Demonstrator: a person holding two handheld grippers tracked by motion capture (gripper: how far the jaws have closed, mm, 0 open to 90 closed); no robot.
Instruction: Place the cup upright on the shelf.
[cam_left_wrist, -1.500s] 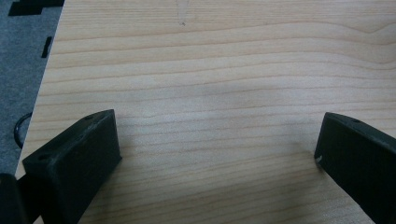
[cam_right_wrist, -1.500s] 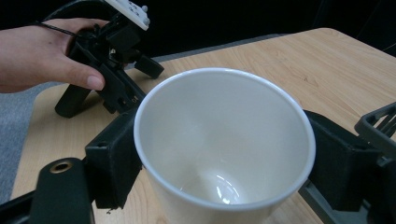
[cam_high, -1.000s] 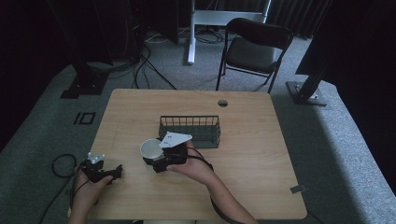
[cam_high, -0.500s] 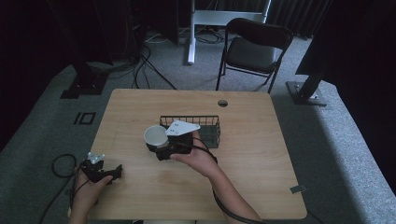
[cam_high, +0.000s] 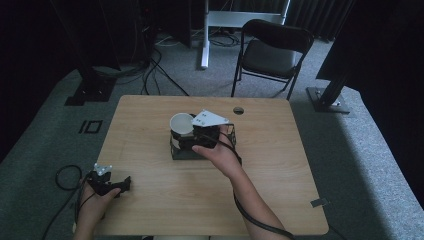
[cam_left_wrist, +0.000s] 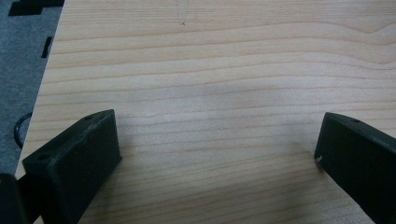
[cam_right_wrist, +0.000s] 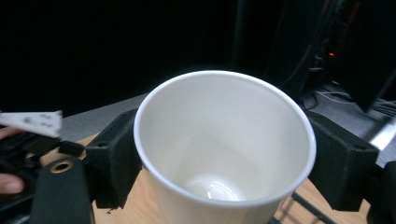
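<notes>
A white paper cup (cam_high: 181, 122) (cam_right_wrist: 224, 140) is held upright and empty, with my right gripper (cam_high: 189, 136) (cam_right_wrist: 229, 161) shut on its sides. One black jaw presses on each side of it. The cup hangs over the left end of a black wire basket (cam_high: 229, 134) in the middle of the wooden table (cam_high: 280, 165). My left gripper (cam_high: 123, 183) (cam_left_wrist: 217, 140) rests at the table's front left corner. Its jaws are wide apart over bare wood (cam_left_wrist: 210, 70) with nothing between them.
A round cable hole (cam_high: 238, 110) sits near the table's far edge. A black folding chair (cam_high: 272, 55) stands beyond the table, with stands and cables on the grey carpet around it. The left gripper's cable (cam_high: 62, 177) loops on the floor at the left.
My right gripper has carried the cup away from me and to the right, from in front of the basket to over its left end. The left gripper has stayed put.
</notes>
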